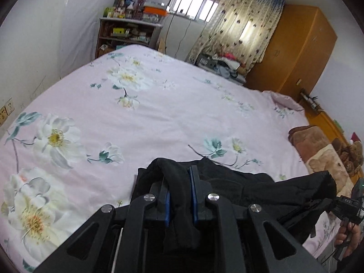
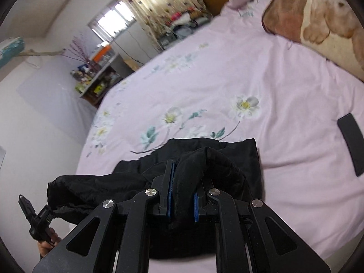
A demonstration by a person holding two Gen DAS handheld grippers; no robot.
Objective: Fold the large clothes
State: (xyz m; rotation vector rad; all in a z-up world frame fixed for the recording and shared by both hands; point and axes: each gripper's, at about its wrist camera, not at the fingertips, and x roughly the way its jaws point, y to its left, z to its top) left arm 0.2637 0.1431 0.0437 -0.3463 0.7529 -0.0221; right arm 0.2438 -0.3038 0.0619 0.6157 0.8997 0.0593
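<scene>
Both claws are clamped on one black garment [image 1: 238, 186] held up over the near edge of the bed [image 1: 159, 113]. The left gripper [image 1: 179, 195] pinches a bunched fold of the dark cloth between its blue-lined fingers [image 1: 167, 204]; the right gripper [image 2: 184, 191] grips another fold the same way, the fabric humped over its fingers [image 2: 169, 188]. The garment sags between the two tools, its lower part draped onto the bed's pink floral cover. A person's hand [image 2: 46, 245] shows under the left tool's handle. Farther along the bed, a flat black object [image 2: 351, 143] lies on the cover, and beyond it a brown plush blanket [image 2: 318, 20] sits at the bed's right edge. Past the far end of the bed stand a cluttered shelf [image 1: 127, 34], a patterned curtain [image 1: 238, 27], a barred window [image 1: 195, 6] and an orange wooden wardrobe [image 1: 295, 50].
</scene>
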